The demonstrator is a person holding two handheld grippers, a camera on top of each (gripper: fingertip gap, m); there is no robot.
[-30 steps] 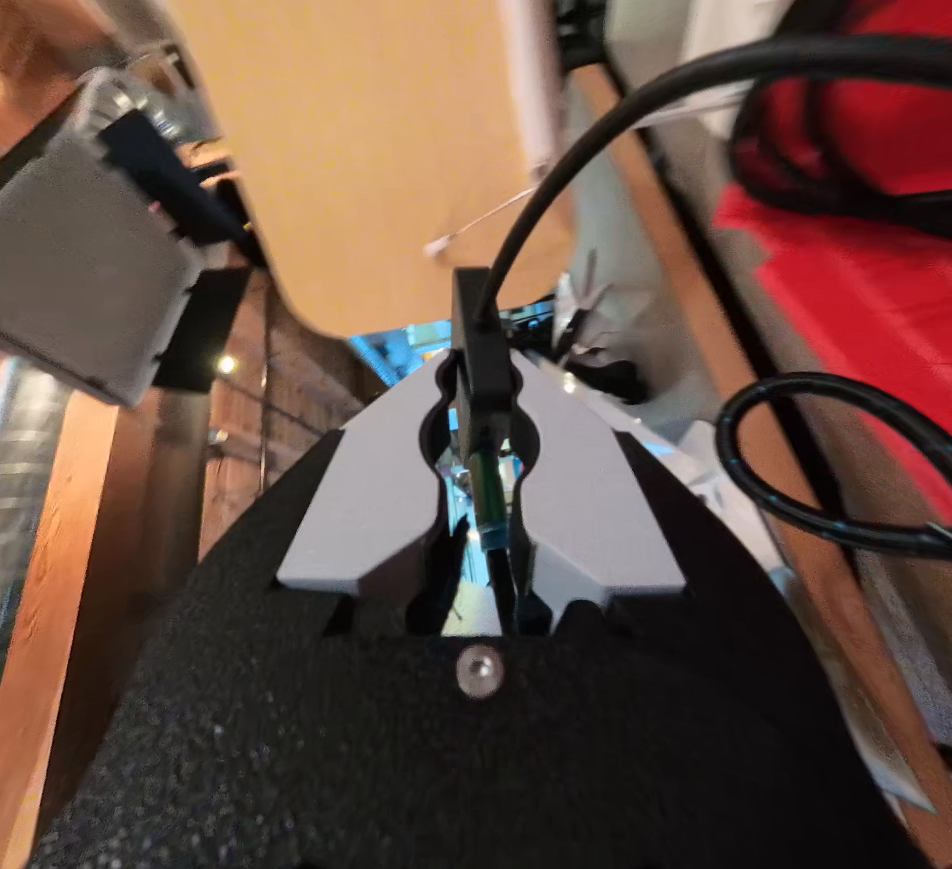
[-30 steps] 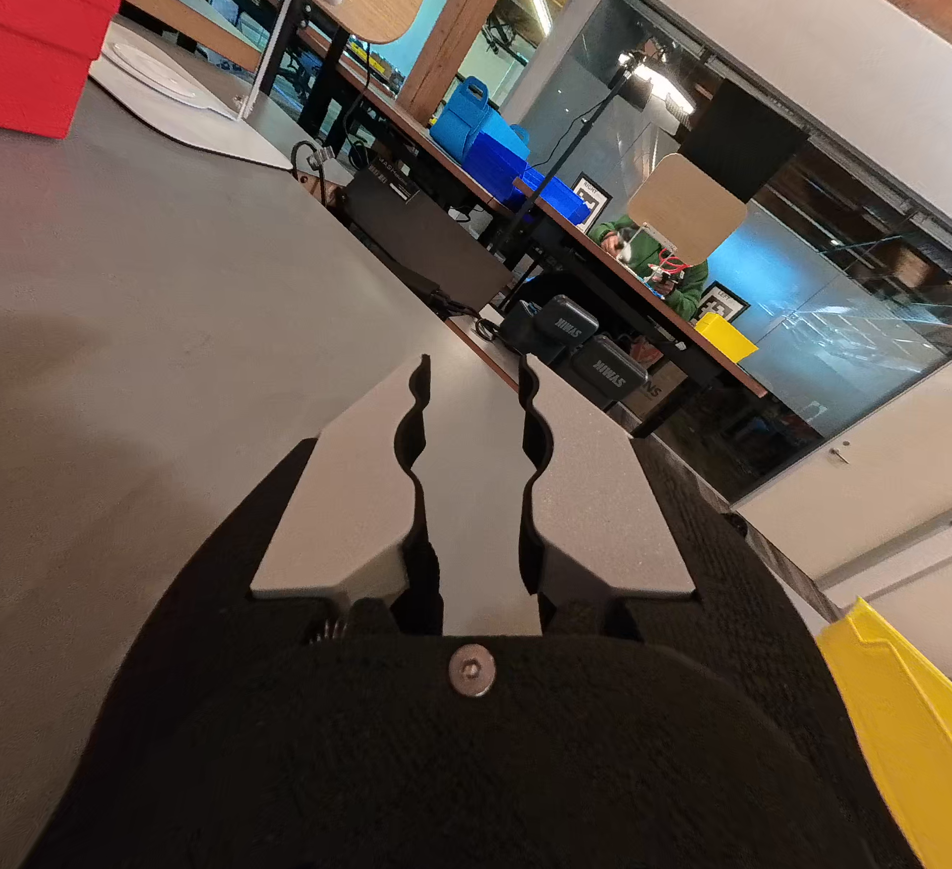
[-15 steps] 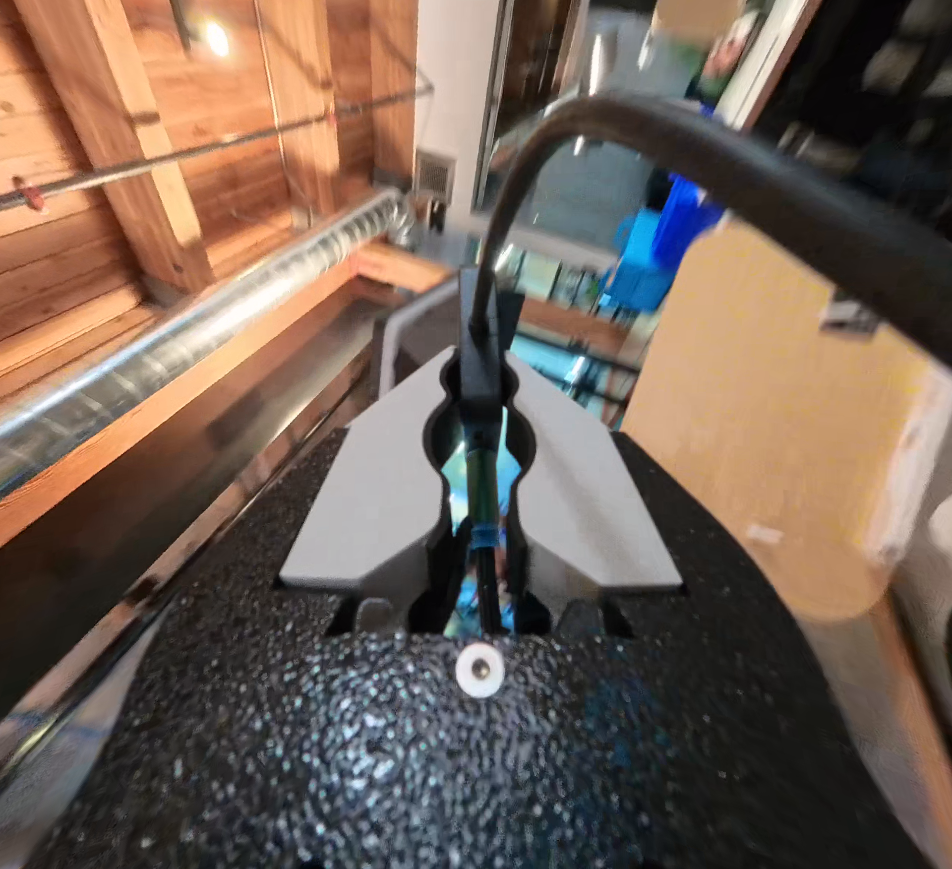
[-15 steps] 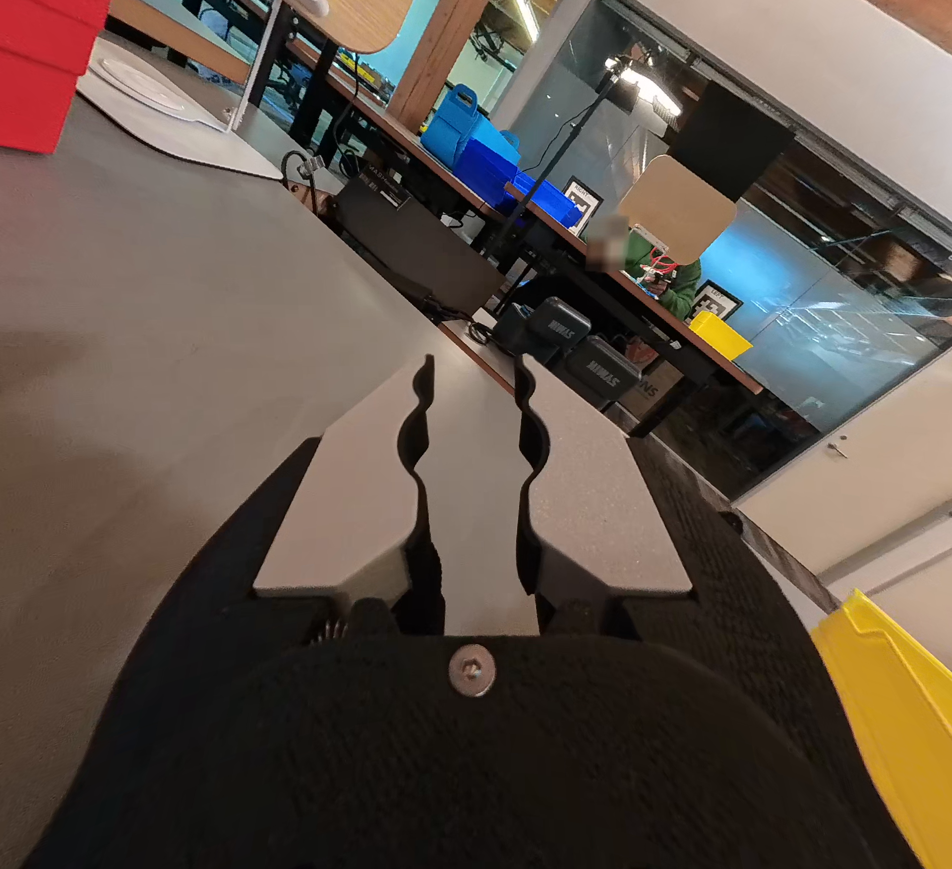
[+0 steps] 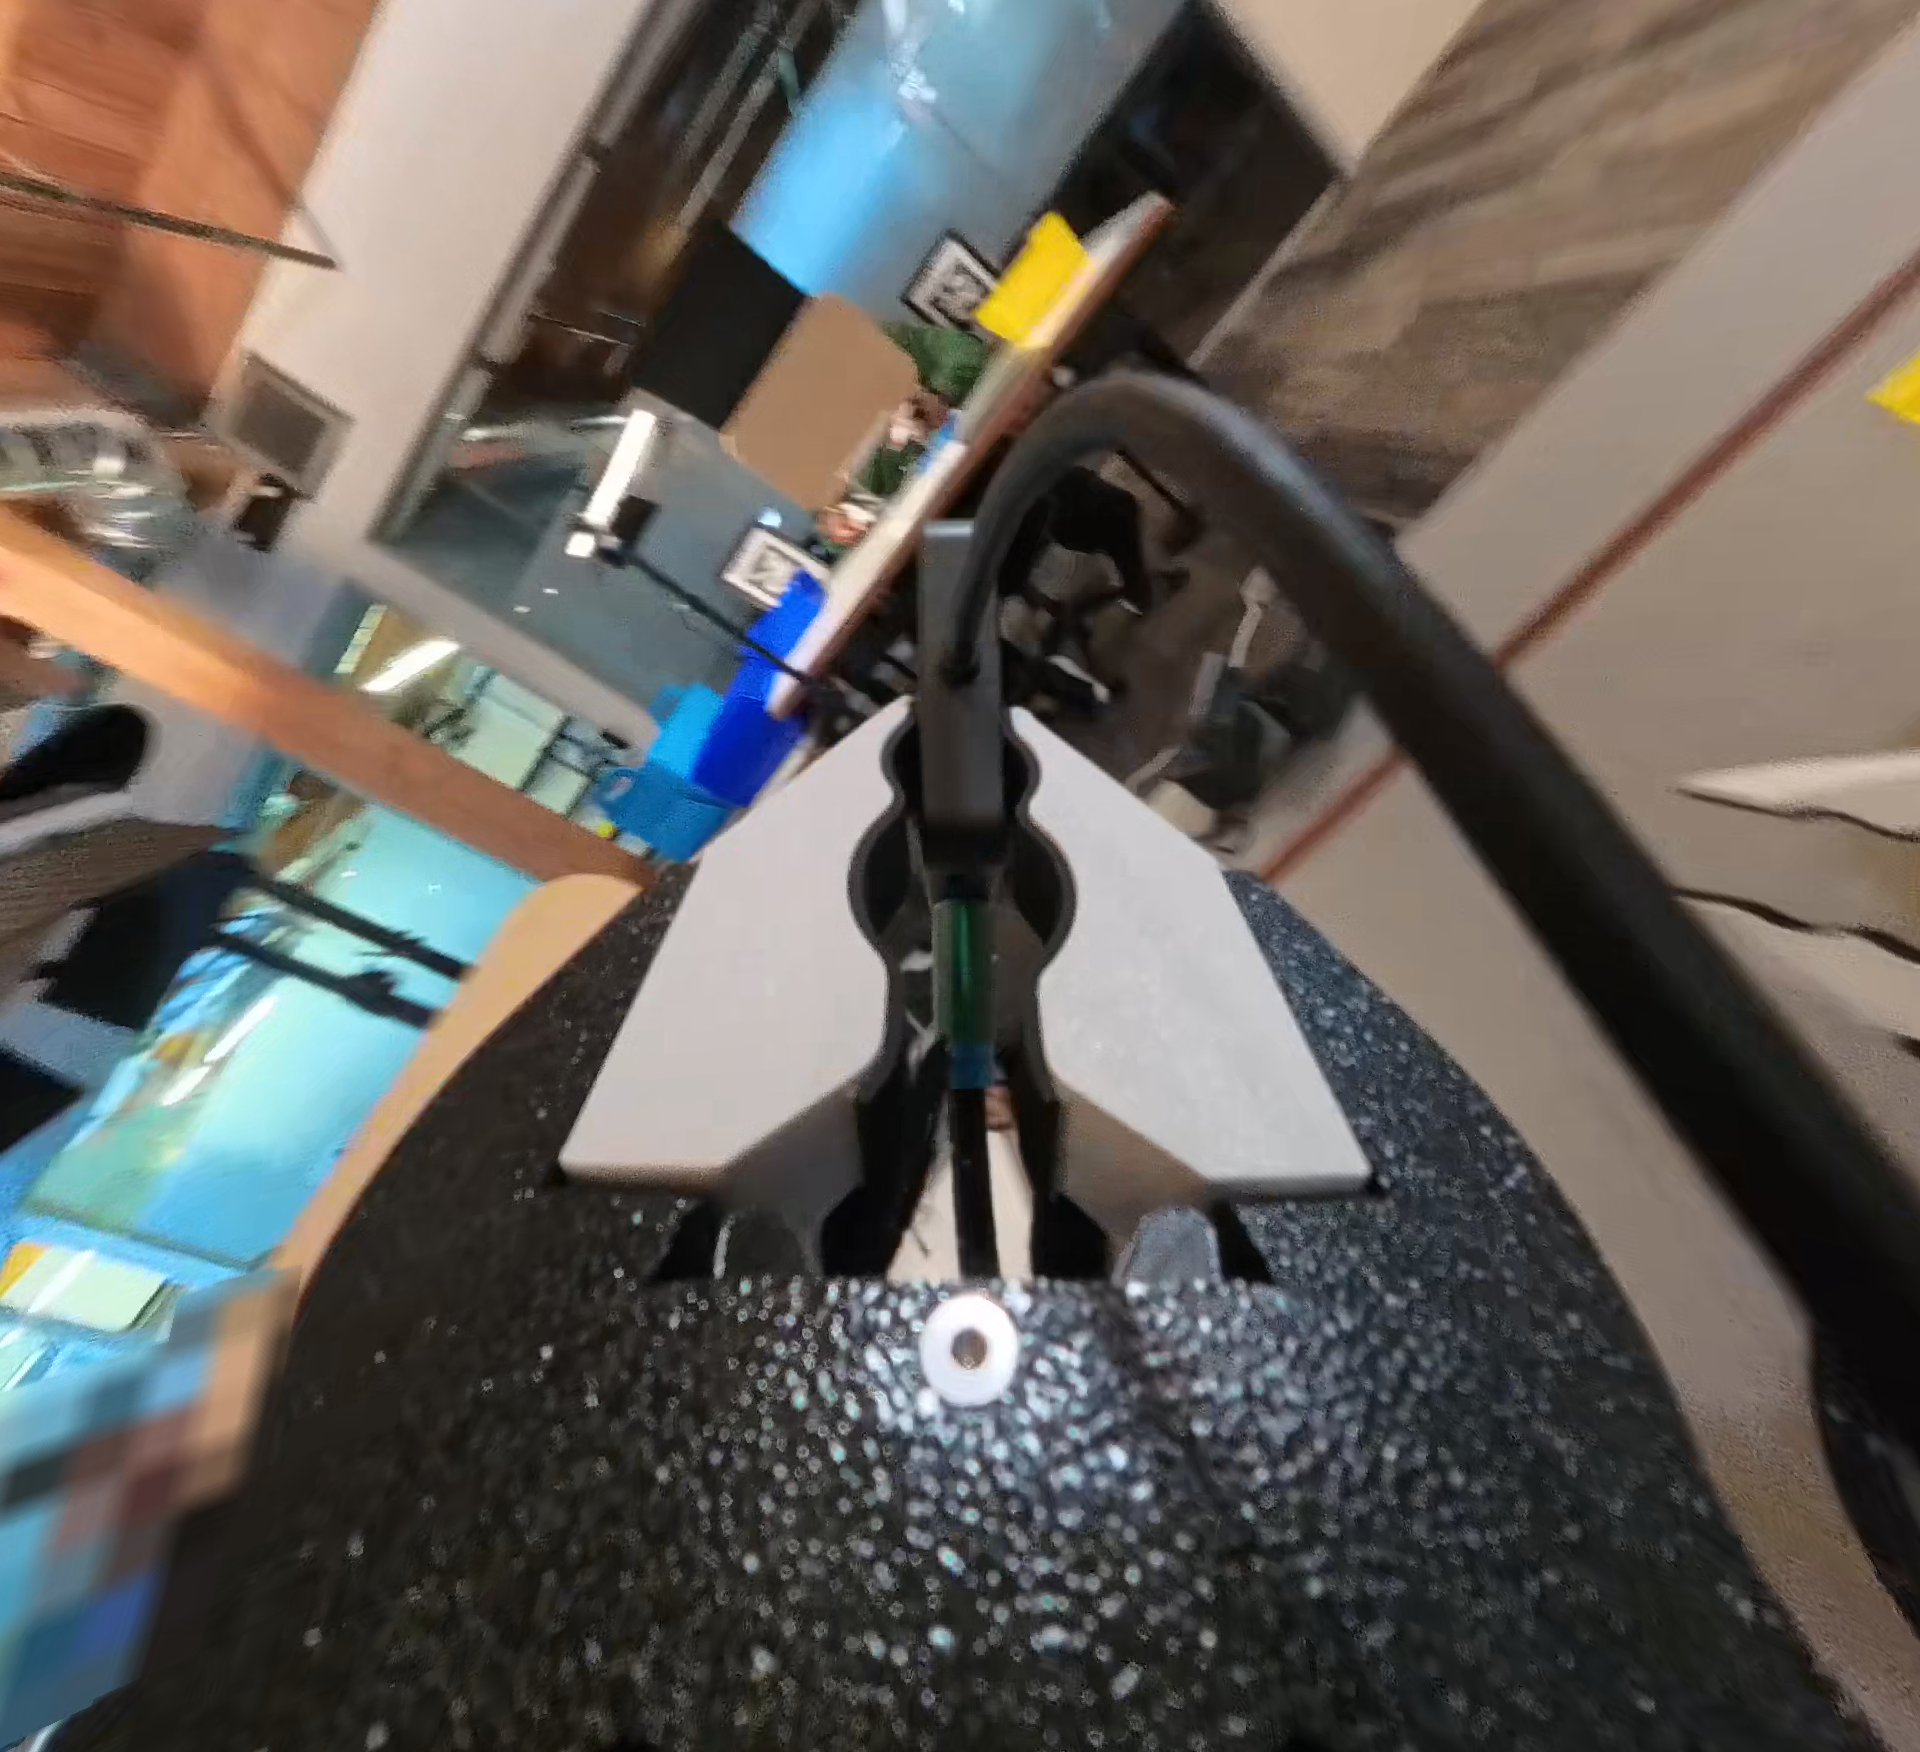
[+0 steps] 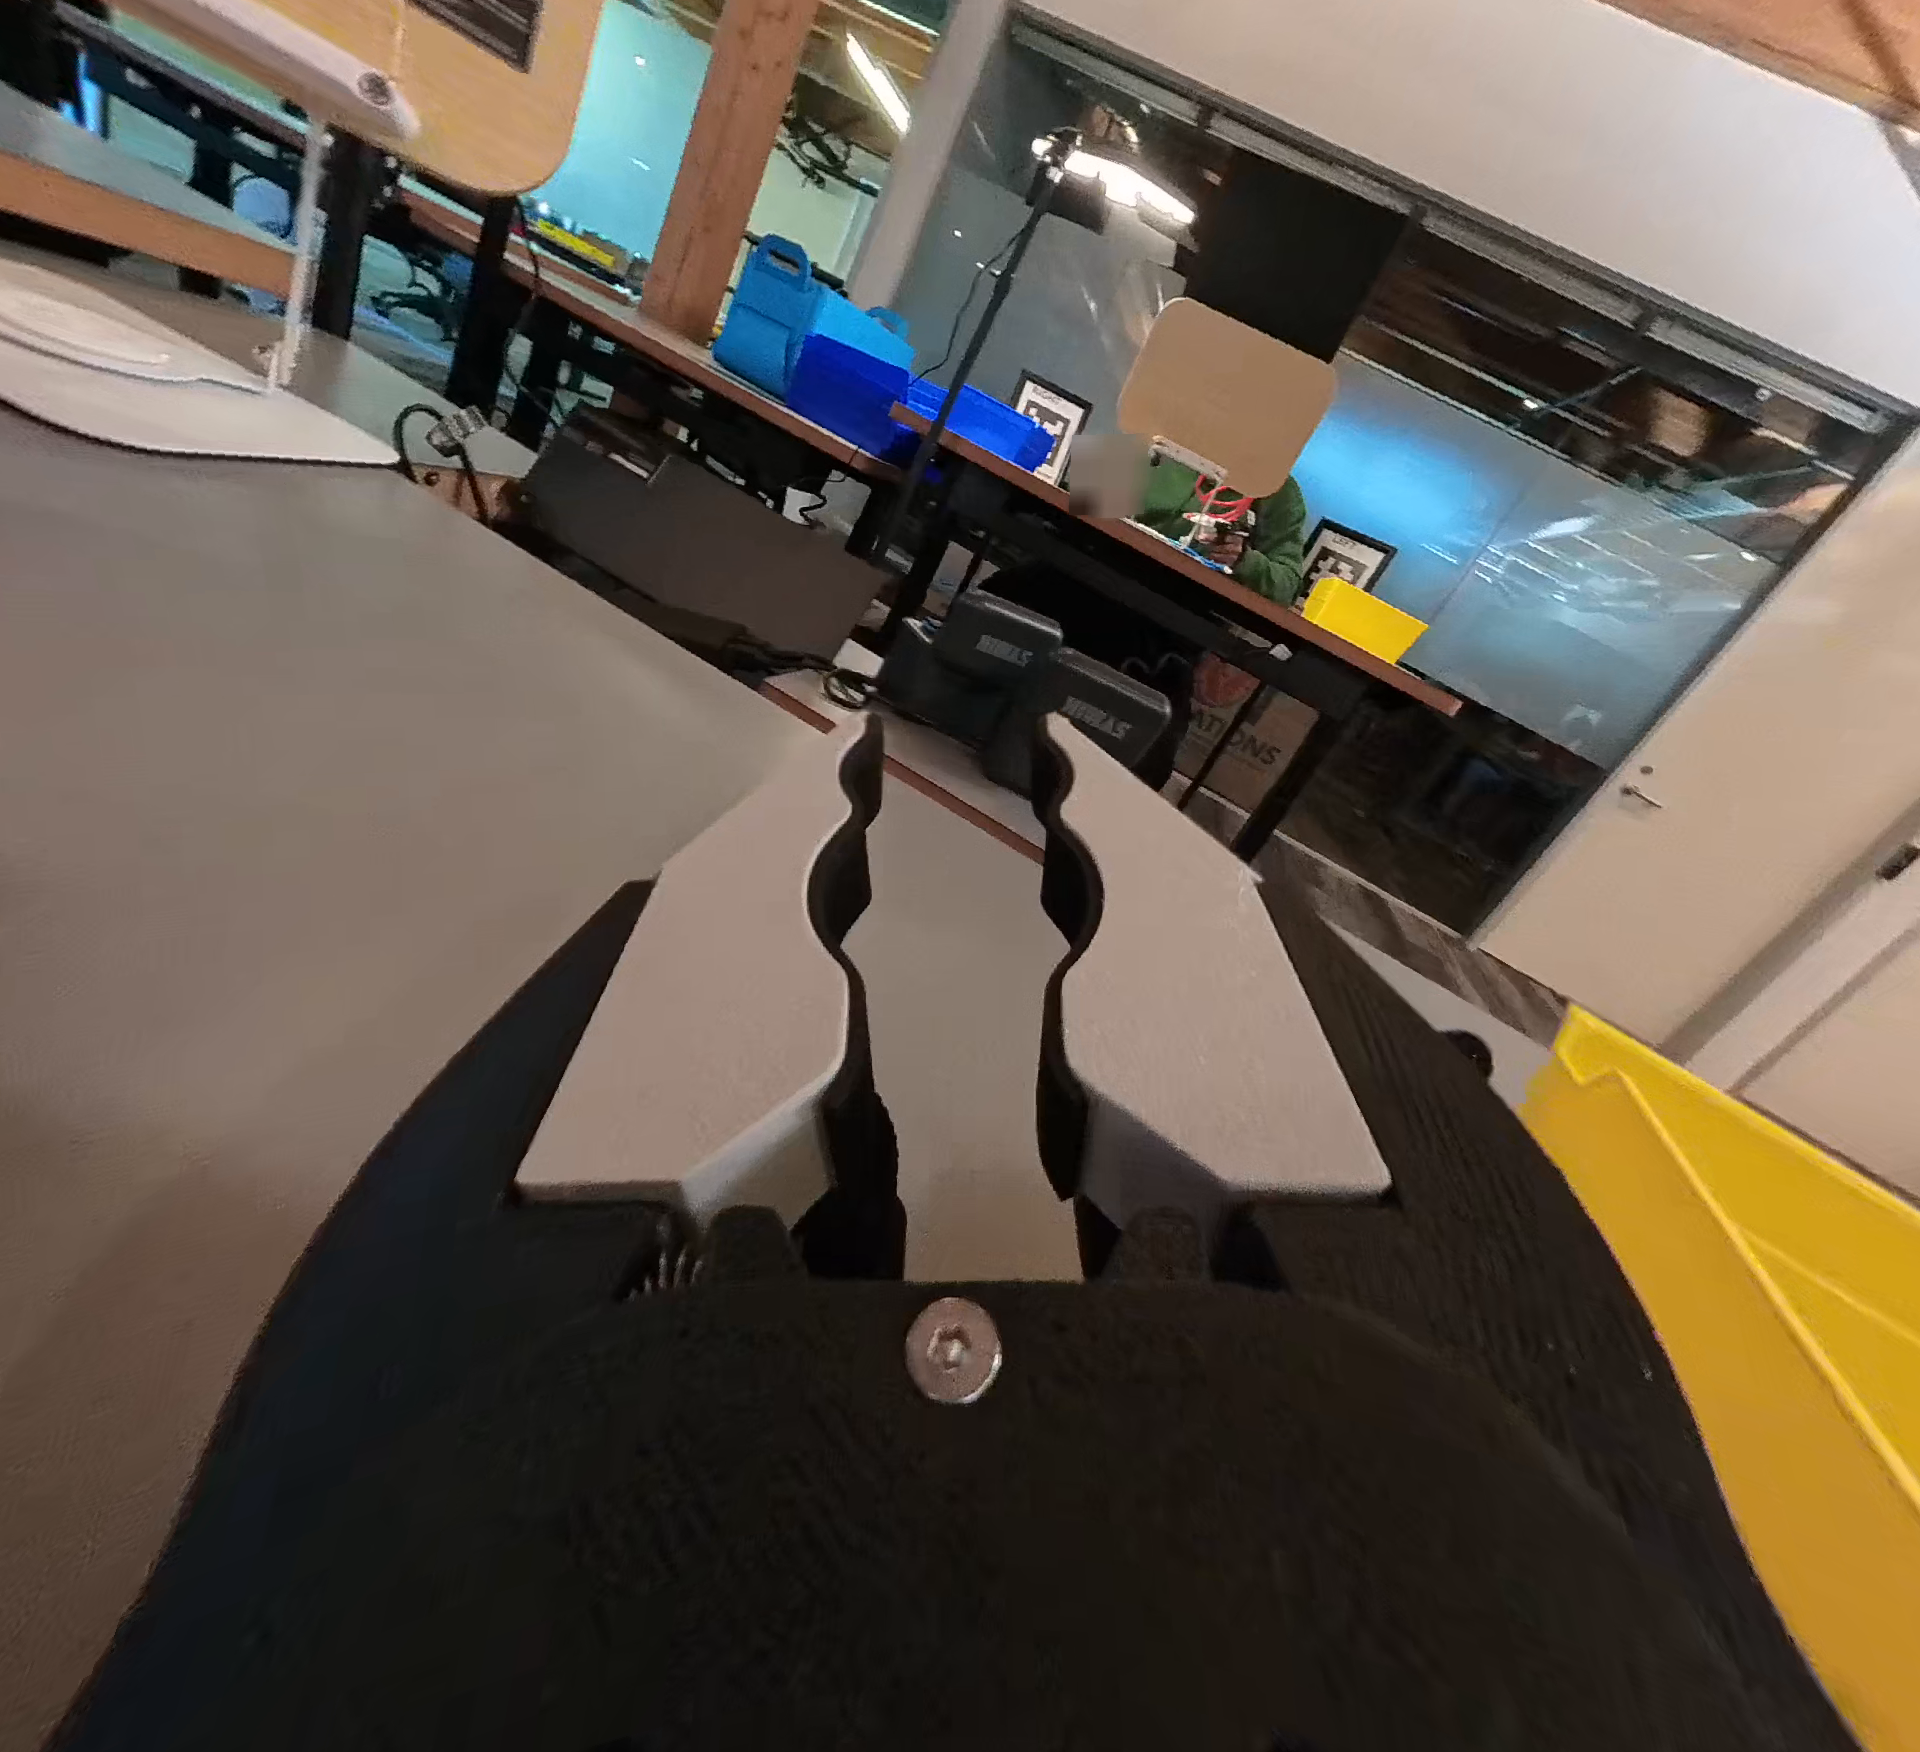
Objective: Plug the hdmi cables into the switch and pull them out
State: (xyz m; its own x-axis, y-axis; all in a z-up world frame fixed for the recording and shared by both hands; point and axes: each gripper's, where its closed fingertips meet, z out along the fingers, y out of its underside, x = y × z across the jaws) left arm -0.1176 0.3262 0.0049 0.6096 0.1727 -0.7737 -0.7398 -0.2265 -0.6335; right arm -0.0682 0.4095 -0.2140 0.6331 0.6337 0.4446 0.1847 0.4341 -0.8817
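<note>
Left gripper (image 5: 961,736): clenched on the HDMI plug (image 5: 954,694), held up in the air, view tilted and blurred.
HDMI plug: pinched between the fingertips, its dark body sticking out past them.
Cable (image 5: 1455,715): black, arching from the plug's front end back along the gripper's right side.
Right gripper (image 6: 956,746): fingers parted, nothing between them, low over a grey table (image 6: 312,715).
Yellow bin (image 6: 1745,1287): just right of the right gripper.
Switch: not seen in either view.
</note>
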